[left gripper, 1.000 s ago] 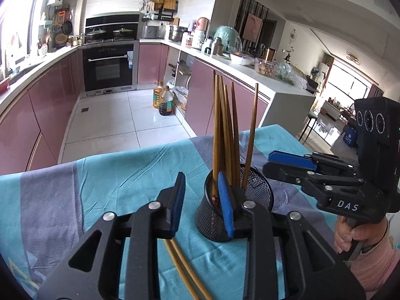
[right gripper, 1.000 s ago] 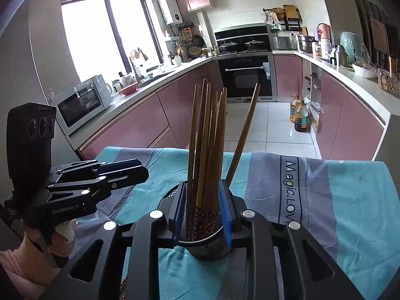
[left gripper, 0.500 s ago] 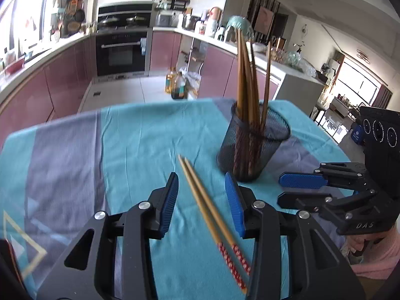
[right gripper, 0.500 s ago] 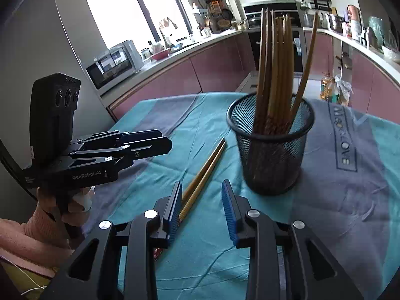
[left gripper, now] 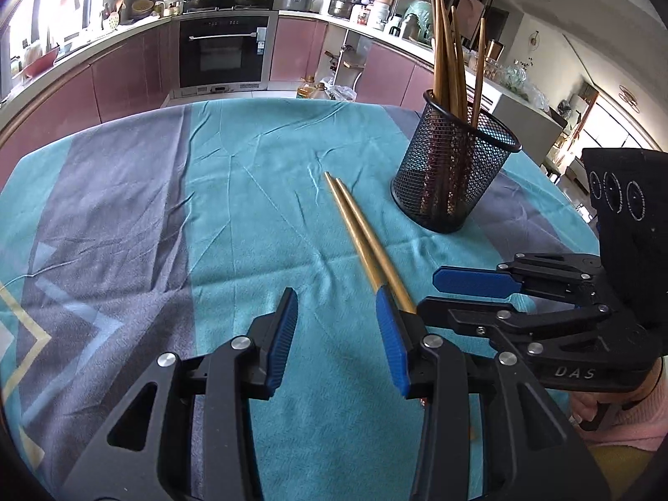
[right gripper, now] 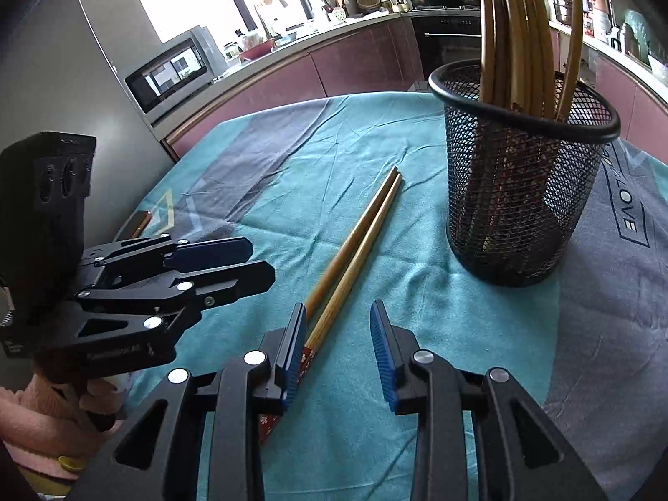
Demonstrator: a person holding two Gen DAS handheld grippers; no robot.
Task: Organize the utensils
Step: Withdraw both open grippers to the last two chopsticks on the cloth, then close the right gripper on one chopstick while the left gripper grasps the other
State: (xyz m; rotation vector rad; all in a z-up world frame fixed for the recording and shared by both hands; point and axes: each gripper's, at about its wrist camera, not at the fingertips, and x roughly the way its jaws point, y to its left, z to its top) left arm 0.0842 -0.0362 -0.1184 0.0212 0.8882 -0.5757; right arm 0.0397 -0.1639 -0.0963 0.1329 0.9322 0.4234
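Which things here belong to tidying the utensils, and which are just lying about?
Job: loose chopsticks on the tablecloth; mesh holder with chopsticks standing in it; left gripper and right gripper, both open.
Lying about: microwave; oven; oil bottles.

Cloth, wood, wire mesh and plastic on a kitchen table

The tablecloth [left gripper: 259, 208] is soft, matt, creased cloth; the two loose chopsticks [left gripper: 363, 234] look like smooth wood with a faint sheen; the cup [right gripper: 522, 192] is black metal mesh; the gripper fingers [right gripper: 382, 346] carry ribbed blue pads on matt black plastic.
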